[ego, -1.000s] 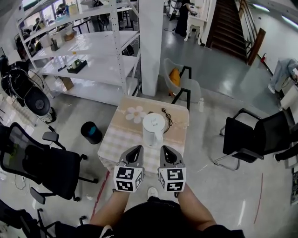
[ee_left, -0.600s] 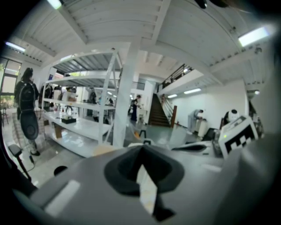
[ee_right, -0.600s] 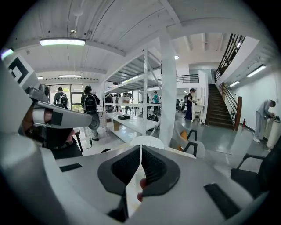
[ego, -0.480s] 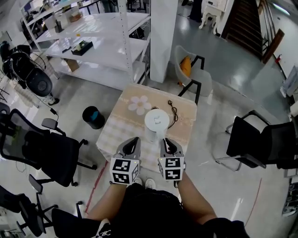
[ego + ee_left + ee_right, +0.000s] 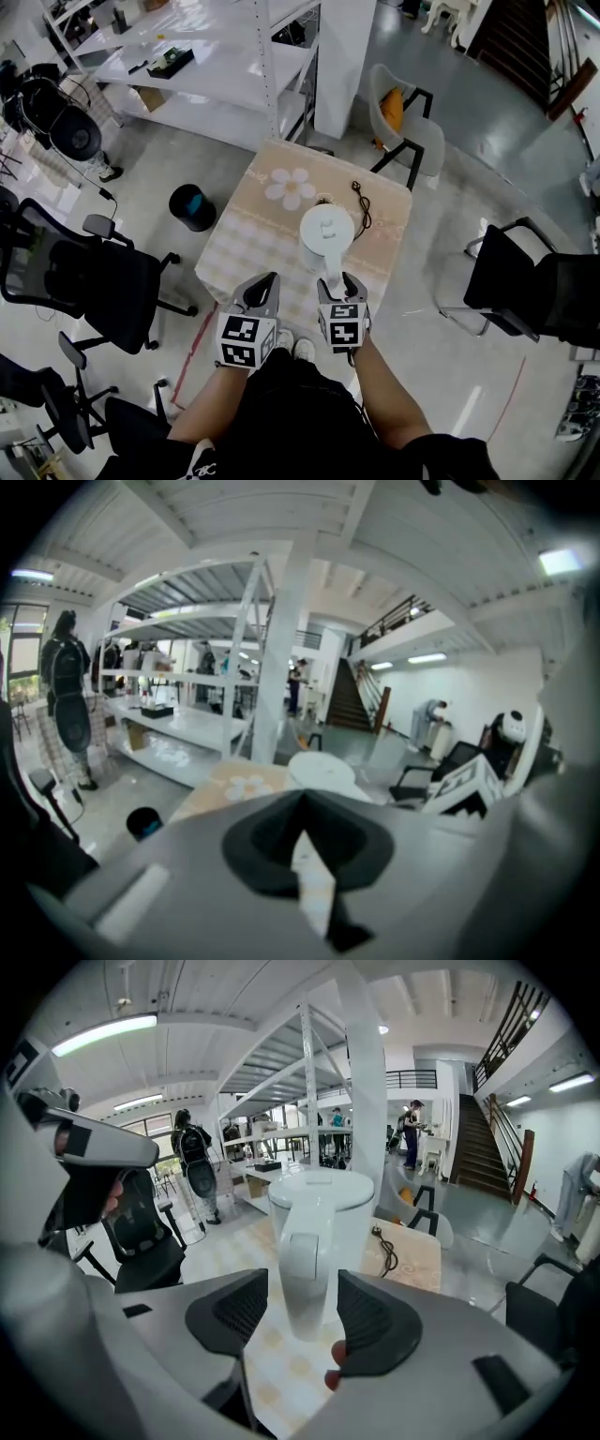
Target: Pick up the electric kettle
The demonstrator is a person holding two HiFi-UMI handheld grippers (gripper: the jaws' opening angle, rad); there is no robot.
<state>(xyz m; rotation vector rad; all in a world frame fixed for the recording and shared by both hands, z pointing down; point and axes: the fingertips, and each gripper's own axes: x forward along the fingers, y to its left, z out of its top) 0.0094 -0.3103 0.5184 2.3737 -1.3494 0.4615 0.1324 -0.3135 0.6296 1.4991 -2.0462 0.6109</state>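
The white electric kettle (image 5: 327, 232) stands on the small table (image 5: 246, 246) with its handle (image 5: 332, 272) turned toward me. My right gripper (image 5: 339, 280) is at the table's near edge, its jaws opening. In the right gripper view the kettle (image 5: 321, 1206) fills the middle and its handle (image 5: 300, 1279) stands just ahead of the gap of the right gripper (image 5: 302, 1321); the pads are clear of it. To the left of the handle my left gripper (image 5: 265, 281) is shut and empty. Over the left gripper (image 5: 302, 829) only the kettle's lid (image 5: 319, 766) shows.
A black power cord (image 5: 361, 201) lies on the cloth behind the kettle. Black office chairs stand left (image 5: 103, 298) and right (image 5: 536, 291) of the table, a grey chair (image 5: 412, 127) behind it. A black bin (image 5: 192, 206) and white shelving (image 5: 220, 56) are at the far left.
Both grippers have sunk and come forward to the table's near edge. The right gripper's jaws, shut before, now stand apart at the kettle's handle.
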